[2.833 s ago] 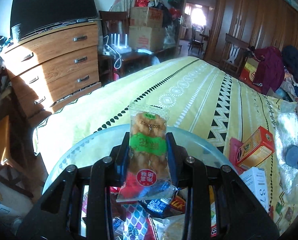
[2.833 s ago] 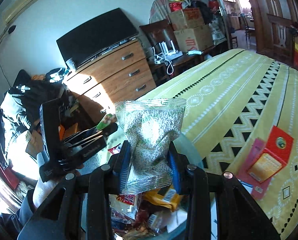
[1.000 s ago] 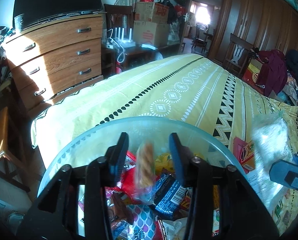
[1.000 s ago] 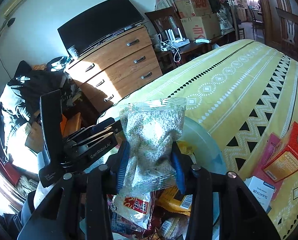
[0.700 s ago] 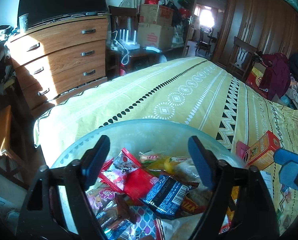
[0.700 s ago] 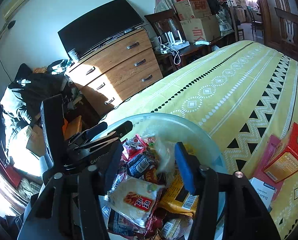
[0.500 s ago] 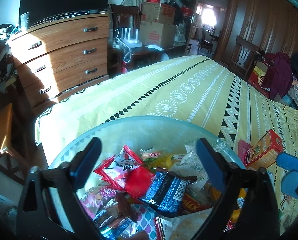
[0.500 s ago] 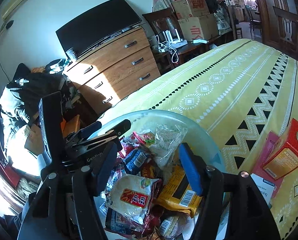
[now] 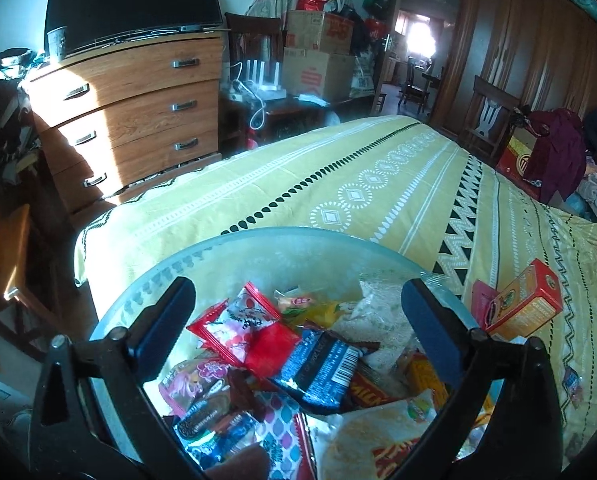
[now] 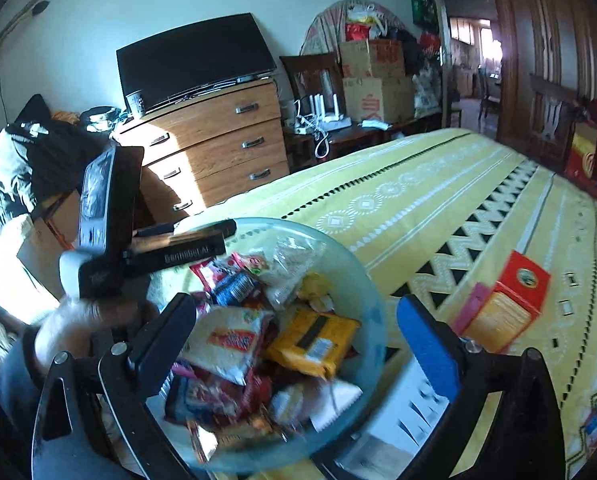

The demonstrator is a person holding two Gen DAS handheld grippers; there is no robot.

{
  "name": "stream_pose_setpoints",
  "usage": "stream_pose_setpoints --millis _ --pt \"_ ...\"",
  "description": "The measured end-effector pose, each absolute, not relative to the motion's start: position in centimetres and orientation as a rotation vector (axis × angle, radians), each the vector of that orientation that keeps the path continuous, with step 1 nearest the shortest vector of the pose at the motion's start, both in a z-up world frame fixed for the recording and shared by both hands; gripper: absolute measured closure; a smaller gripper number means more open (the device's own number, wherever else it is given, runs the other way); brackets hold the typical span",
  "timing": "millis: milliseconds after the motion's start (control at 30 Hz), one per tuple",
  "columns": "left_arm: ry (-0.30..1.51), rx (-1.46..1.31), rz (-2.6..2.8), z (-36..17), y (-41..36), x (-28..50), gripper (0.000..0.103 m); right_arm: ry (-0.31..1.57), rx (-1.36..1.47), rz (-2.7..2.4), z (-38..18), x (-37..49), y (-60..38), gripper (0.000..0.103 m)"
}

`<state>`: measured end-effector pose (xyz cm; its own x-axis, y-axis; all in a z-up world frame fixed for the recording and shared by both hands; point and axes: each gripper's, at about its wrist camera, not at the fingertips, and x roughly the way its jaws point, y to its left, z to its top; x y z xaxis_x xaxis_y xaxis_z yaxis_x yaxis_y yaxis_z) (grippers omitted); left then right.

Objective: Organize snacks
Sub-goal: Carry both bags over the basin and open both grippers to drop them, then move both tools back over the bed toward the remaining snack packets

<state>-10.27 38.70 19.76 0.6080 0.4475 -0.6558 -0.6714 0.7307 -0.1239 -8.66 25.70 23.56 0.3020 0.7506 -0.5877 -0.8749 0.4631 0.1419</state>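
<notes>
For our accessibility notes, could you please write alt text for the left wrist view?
The open, empty left claw hangs over a translucent bowl piled with snack packets, on a yellow patterned bedspread. A red-and-orange box lies at right.

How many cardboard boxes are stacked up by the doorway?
2: one cardboard box sits on top of another, behind the dark side table. Bags around them may hide more.
</notes>
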Motion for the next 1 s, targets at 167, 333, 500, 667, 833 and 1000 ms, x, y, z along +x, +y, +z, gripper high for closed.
stream_pose_setpoints --millis 167,333,500,667,833,1000 --pt "0.580 -0.365 0.609 21.0 35.9 -11.3 0.000 0.651 -0.184 0.988 21.2 -11.0 17.1 0.000" --pt "0.571 -0.316 0.506 22.4 30.9 -10.7 0.000 0.744 -0.082 0.849 17.2 -12.5 7.2 0.000" --pt "0.578 -0.199 0.277 23.3 21.4 -9.0 0.000 0.889 -0.046 0.717 11.4 -14.9 -1.0 0.000" --pt "0.630 -0.041 0.037 21.8 10.7 -7.1 0.000 1.011 0.014 0.637 6.7 -17.6 -7.3 0.000" --pt "0.739 0.070 -0.122 18.3 2.6 -5.0 0.000 1.025 0.117 0.546 5.0 -17.0 -13.6 0.000" --pt "0.816 0.077 -0.174 15.8 -0.9 -2.8 0.000 0.936 0.277 0.448 5.9 -10.9 -20.7 0.000"
